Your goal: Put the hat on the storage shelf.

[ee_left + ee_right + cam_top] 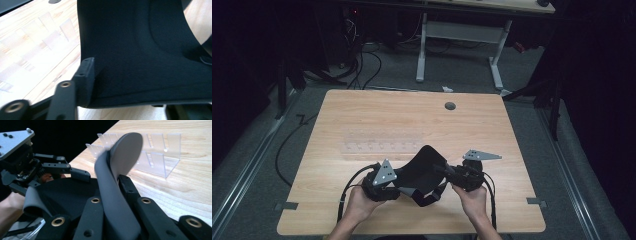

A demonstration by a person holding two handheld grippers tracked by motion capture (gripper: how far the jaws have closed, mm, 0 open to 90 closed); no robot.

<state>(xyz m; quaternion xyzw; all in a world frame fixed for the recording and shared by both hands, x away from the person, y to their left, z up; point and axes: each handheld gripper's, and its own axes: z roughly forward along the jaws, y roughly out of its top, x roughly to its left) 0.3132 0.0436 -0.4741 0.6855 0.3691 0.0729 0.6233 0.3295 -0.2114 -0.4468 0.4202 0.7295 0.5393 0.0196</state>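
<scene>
A black fabric pad with a grey underside and straps (424, 167) hangs between both grippers over the table's near middle. My right gripper (443, 169) is shut on the pad's rounded grey end flap (125, 152), which runs up between its jaws (113, 192). My left gripper (404, 185) is at the pad's left edge with its jaws apart. One finger (86, 75) sits at the edge of the black cloth (140, 50), and the upper finger (80, 174) lies just over the fabric. The far side of that grip is hidden.
A clear plastic slotted rack (382, 145) stands on the wooden table (362, 110) just beyond the pad, also visible in the right gripper view (155, 157). A grey grommet (450, 106) sits near the far edge. Cables and another desk's legs (422, 50) lie beyond.
</scene>
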